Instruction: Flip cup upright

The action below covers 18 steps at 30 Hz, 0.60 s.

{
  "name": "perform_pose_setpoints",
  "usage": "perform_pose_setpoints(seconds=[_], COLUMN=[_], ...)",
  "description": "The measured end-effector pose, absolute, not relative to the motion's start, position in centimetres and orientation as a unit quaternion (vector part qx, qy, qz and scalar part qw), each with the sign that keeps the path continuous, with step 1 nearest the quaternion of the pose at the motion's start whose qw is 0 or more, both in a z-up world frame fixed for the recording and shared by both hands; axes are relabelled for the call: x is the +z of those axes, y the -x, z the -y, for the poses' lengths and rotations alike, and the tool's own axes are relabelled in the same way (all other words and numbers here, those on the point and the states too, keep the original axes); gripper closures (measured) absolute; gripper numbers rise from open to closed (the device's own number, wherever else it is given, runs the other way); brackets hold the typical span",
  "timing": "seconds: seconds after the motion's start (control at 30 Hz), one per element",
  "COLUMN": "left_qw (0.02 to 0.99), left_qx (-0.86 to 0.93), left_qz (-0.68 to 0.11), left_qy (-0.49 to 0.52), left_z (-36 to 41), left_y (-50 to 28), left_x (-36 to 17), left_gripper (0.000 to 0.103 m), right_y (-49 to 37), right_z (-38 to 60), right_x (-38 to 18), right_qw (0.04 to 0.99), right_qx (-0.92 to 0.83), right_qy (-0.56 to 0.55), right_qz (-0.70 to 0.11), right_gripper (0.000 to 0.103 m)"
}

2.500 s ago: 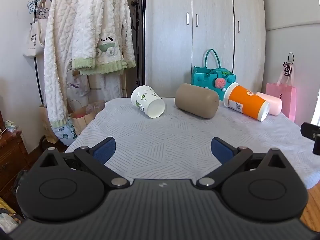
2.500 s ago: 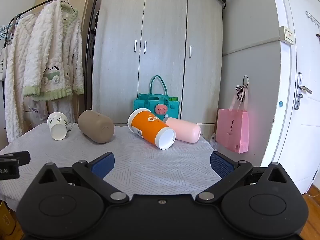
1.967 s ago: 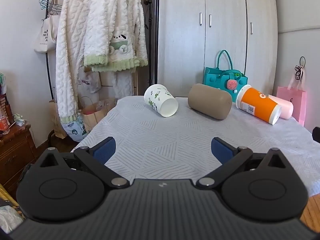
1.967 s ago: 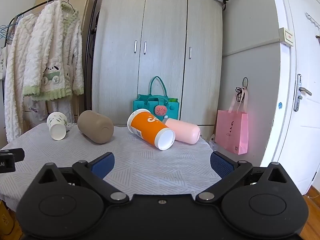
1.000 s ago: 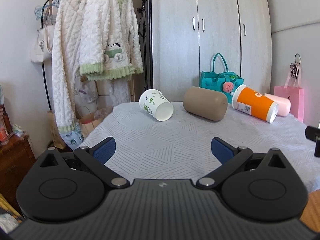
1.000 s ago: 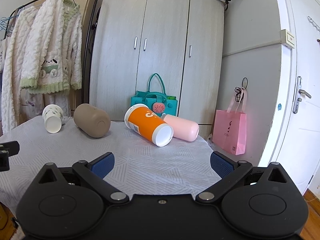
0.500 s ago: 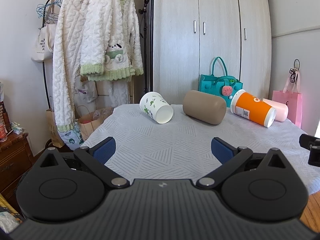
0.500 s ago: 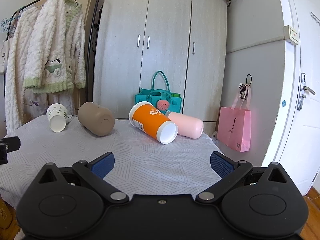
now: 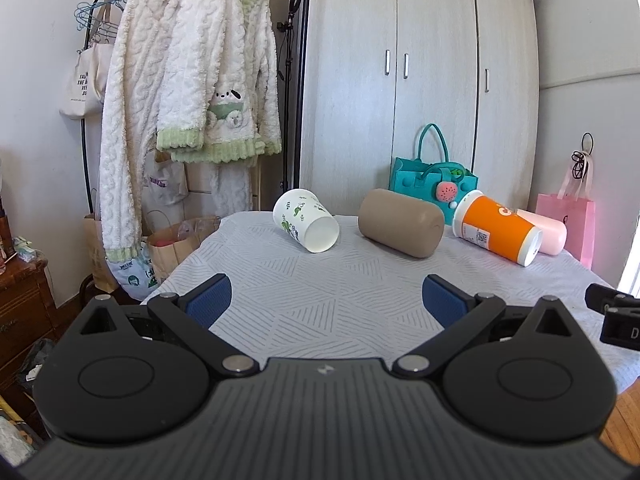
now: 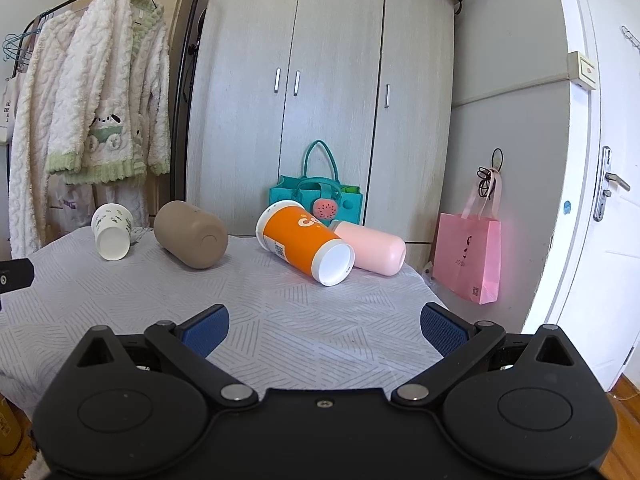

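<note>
Orange cup on side, door handle right view only

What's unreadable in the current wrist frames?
- Orange cup: label print too small in both views.
- Pink cup: left wrist view, mostly hidden behind the orange cup.
- Teal bag: lower part blocked by cups.
- Right hand-held gripper: left wrist view, cut by the frame edge.

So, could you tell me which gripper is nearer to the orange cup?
Right. The right gripper faces the orange cup almost head-on; the left gripper sits farther left, with the cup off to its right.
</note>
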<state>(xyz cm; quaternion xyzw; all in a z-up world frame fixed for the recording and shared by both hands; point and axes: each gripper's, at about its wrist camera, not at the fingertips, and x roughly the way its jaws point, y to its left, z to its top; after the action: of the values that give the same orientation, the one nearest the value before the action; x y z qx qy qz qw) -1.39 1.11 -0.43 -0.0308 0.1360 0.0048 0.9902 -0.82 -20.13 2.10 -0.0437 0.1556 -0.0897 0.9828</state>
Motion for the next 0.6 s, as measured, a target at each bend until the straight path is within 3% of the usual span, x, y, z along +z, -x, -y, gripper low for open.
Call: perform_pose_setpoints(seconds=[0.6], left_qw=[0.984], left_qx=[-0.004], left_qz=[-0.176], left_qy=[0.032], left_z=[-1.0], left_y=[0.5], left_x=[0.6], left_gripper=[0.000], right_y=[0.7], right_z=[20.9], right_x=[3.0], right_qw=[0.986], right_qx=[-0.043], right_qy=[0.038], right_qz=[-0.160], right_gripper=[0.000])
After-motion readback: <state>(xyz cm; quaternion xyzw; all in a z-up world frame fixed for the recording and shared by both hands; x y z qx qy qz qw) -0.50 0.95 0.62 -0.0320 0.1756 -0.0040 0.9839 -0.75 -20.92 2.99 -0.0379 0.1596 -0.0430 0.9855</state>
